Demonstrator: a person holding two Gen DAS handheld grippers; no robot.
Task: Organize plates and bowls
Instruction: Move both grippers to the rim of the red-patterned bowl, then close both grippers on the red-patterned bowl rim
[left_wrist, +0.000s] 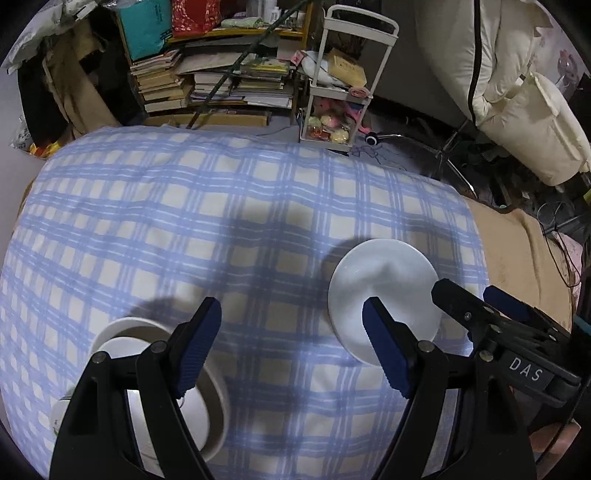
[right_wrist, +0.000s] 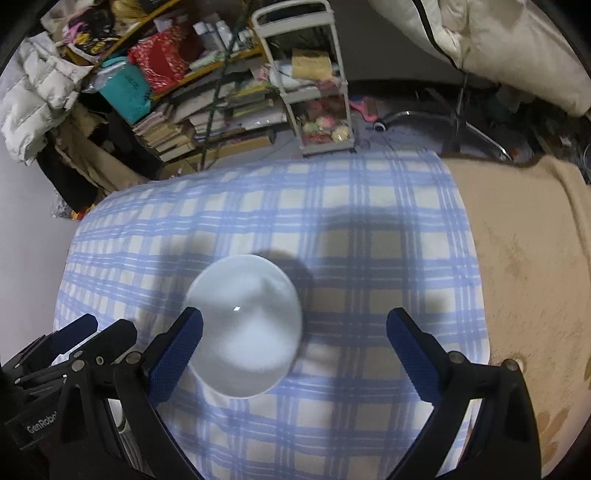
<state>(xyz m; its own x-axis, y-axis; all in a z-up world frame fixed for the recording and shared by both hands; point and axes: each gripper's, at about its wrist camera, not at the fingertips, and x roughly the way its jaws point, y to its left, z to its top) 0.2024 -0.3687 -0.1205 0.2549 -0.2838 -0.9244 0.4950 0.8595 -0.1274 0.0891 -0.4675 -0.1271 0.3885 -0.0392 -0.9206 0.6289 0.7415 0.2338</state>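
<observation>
A white plate (left_wrist: 384, 284) lies on the blue checked cloth (left_wrist: 221, 221); it also shows in the right wrist view (right_wrist: 247, 325). White bowls (left_wrist: 210, 406) sit nested at the lower left, partly hidden behind my left finger. My left gripper (left_wrist: 291, 332) is open and empty above the cloth, between the bowls and the plate. My right gripper (right_wrist: 295, 339) is open and empty, with the plate below its left finger. In the left wrist view the right gripper (left_wrist: 476, 299) reaches in just right of the plate. The left gripper (right_wrist: 96, 328) shows at the left edge of the right wrist view.
The cloth's far edge drops to a floor with a white trolley (left_wrist: 343, 92), stacked books (left_wrist: 207, 85) and a cream chair (left_wrist: 517, 92). A tan blanket (right_wrist: 524, 258) covers the surface right of the checked cloth.
</observation>
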